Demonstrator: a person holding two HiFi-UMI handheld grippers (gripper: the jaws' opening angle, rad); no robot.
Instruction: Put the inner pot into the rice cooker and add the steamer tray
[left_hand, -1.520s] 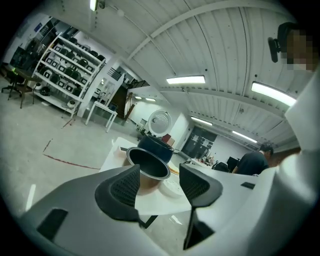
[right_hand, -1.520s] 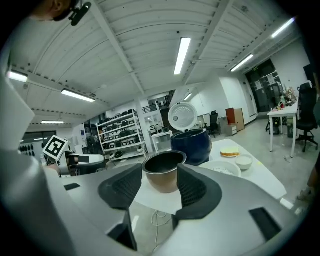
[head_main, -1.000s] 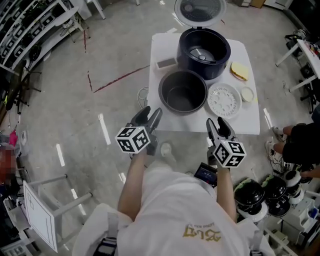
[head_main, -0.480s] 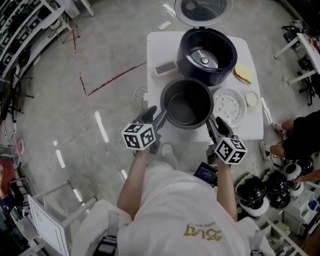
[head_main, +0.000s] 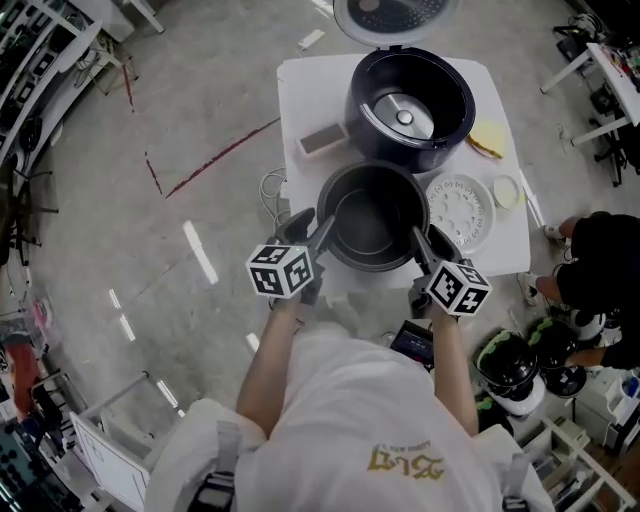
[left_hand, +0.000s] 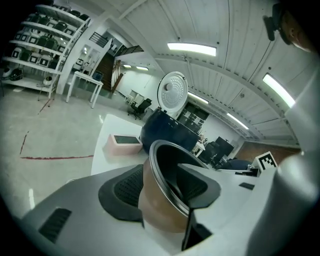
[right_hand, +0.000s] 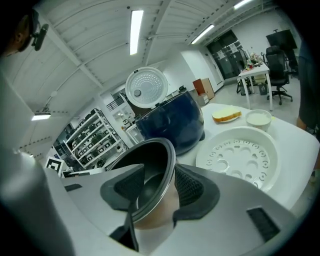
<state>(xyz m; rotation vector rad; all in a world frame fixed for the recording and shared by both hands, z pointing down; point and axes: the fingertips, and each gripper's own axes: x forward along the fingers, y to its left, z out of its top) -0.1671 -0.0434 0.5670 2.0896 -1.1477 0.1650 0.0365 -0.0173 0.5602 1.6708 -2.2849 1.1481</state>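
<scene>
Two tools, the left gripper (head_main: 315, 228) and the right gripper (head_main: 428, 245), straddle opposite sides of the inner pot (head_main: 368, 218). Each has one finger inside the rim and one outside, a placing suited to lifting the pot level into the open rice cooker (head_main: 408, 105) just behind. The fingers (left_hand: 125, 186) stand wide and have just been closing, but do not yet appear clamped. The pot rests on the surface (head_main: 297, 95), with the steamer tray (head_main: 460, 210) beside it. A second earlier, both grippers hung short of the surface.
</scene>
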